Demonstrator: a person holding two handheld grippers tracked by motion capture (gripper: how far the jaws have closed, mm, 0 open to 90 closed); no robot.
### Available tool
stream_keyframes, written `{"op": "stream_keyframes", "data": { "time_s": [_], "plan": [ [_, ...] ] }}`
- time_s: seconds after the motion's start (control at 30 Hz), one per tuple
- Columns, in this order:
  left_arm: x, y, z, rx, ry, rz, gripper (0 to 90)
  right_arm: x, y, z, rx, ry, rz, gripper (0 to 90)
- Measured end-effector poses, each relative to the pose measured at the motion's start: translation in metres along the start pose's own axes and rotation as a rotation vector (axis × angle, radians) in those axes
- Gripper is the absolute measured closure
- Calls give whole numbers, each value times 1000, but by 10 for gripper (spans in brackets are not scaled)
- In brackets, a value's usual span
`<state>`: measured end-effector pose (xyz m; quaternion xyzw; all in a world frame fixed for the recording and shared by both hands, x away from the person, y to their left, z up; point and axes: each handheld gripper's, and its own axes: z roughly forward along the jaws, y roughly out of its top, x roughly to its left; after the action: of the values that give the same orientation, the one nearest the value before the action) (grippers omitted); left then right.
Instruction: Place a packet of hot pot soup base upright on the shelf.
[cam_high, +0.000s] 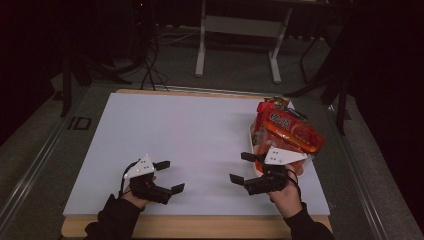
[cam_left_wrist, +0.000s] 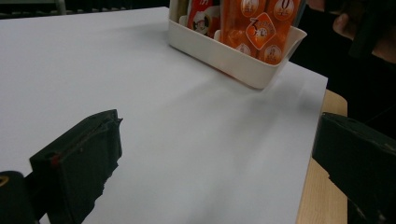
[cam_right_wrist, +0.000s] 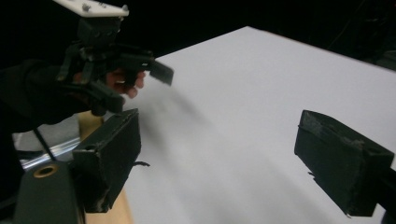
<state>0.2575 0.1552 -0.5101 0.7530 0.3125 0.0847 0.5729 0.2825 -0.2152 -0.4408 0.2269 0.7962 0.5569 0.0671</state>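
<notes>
Both grippers hover low over the white bench (cam_high: 200, 145): the left gripper (cam_high: 170, 176) near its front left, jaws wide apart and empty, the right gripper (cam_high: 241, 167) likewise spread and holding nothing. Just beside the right gripper, the white basket (cam_left_wrist: 233, 58) of orange snack packets (cam_high: 290, 131) sits at the bench's right edge.

Orange-and-red snack packets (cam_high: 287, 131) in a white basket (cam_left_wrist: 233, 58), white table cover (cam_high: 195, 145), black grippers.

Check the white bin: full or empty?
Full. The white bin holds upright orange snack packets that rise above its rim.
</notes>
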Motion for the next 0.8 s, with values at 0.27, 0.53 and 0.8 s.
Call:
{"op": "stream_keyframes", "data": {
  "time_s": [0.27,0.53,0.8],
  "plan": [
    [0,-1,0,6,-3,1,17,1,-17,1,29,3,14,144],
    [0,-1,0,7,-7,5,17,0,-31,-2,75,-4,2,144],
    [0,-2,1,9,-8,5,17,-1,-40,-7,105,5,-2,143]
  ]
}}
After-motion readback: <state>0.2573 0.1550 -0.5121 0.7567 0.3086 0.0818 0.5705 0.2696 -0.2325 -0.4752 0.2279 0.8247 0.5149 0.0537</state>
